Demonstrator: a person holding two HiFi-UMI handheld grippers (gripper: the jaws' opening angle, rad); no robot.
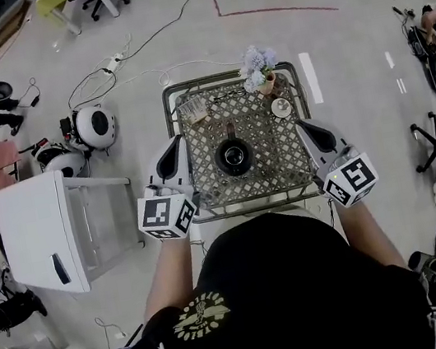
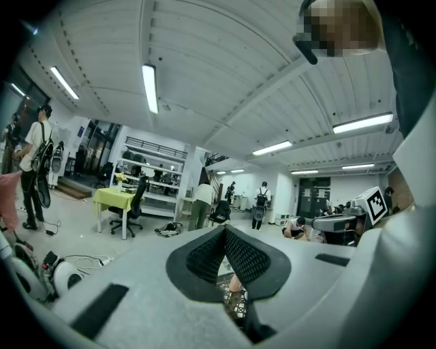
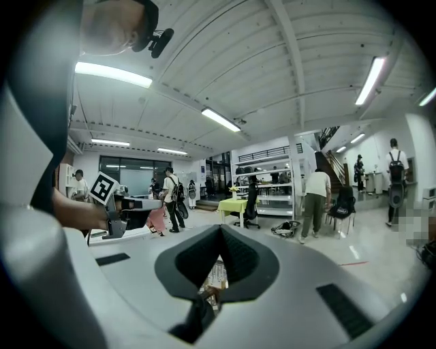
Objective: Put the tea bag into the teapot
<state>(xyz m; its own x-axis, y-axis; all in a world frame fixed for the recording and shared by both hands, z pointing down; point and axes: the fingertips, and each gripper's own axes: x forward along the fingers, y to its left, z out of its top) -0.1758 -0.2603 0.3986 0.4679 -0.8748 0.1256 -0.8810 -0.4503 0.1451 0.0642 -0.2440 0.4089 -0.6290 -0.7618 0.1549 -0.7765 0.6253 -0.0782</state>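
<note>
The black teapot (image 1: 233, 157) stands in the middle of a small metal lattice table (image 1: 271, 170), and its top looks uncovered. The tea bag (image 1: 195, 109), a pale paper packet, lies at the table's far left corner; it also shows through the right gripper's jaw gap as the tea bag (image 3: 216, 272). My left gripper (image 1: 177, 141) (image 2: 225, 232) hangs over the table's left edge, jaws together and empty. My right gripper (image 1: 301, 124) (image 3: 219, 230) hangs over the right edge, also shut and empty. Both are level with the teapot and apart from it.
A vase of pale flowers (image 1: 259, 69) and a small round white dish (image 1: 281, 106) sit at the table's far right corner. A white cabinet (image 1: 41, 234) stands to the left, with white round devices (image 1: 95, 126) and cables (image 1: 112, 71) on the floor beyond. People walk in the room.
</note>
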